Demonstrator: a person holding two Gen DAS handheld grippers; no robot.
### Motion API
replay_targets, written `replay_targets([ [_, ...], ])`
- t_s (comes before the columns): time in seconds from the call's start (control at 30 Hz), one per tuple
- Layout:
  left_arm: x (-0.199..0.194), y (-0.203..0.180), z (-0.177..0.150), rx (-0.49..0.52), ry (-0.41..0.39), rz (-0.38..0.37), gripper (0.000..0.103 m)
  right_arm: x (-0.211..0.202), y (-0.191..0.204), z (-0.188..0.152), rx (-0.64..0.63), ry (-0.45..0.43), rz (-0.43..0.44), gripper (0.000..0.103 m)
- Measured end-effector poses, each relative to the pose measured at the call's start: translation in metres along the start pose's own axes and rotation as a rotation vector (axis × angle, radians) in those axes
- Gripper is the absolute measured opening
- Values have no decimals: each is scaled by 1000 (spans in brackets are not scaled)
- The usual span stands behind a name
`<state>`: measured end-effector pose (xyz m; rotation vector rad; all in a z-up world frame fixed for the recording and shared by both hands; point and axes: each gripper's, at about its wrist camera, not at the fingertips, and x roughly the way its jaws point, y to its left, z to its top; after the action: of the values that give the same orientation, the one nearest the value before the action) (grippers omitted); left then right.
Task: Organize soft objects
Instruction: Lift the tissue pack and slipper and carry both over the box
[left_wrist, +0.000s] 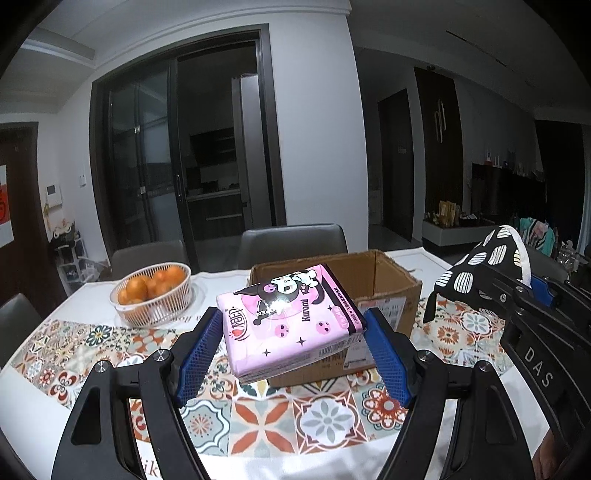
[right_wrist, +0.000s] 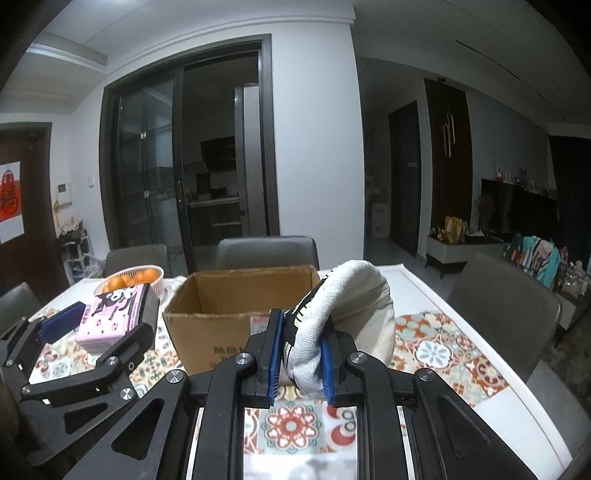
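Note:
My left gripper (left_wrist: 291, 325) is shut on a pink Kuromi tissue pack (left_wrist: 291, 317) and holds it in the air just before the open cardboard box (left_wrist: 388, 291). It also shows in the right wrist view (right_wrist: 110, 314) left of the box (right_wrist: 221, 317). My right gripper (right_wrist: 301, 354) is shut on a black oven mitt with white spots and a cream lining (right_wrist: 347, 310), held above the table right of the box. The mitt also shows in the left wrist view (left_wrist: 480, 273).
A white basket of oranges (left_wrist: 153, 295) stands at the back left of the table with its patterned cloth (left_wrist: 314, 413). Grey chairs (left_wrist: 291, 243) stand behind the table and one (right_wrist: 506, 295) on the right side.

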<state>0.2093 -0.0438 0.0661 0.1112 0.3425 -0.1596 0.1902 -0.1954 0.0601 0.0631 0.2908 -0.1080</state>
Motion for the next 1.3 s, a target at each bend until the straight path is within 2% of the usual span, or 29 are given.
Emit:
replay_targets([
  [0.4,13,1,22,18,-56,8,77,17,5,22,0,-62,11,19],
  [0.73,31,2,31,37,-86,10,77,35,6,28,2,-71,14,19],
  [1.03,55,3,36,47,-88,17,77,55,7,33,-22,-71,41,19],
  [1.3,89,1,33,63,-50,22,77,87,11,39,-57,-25,95,19],
])
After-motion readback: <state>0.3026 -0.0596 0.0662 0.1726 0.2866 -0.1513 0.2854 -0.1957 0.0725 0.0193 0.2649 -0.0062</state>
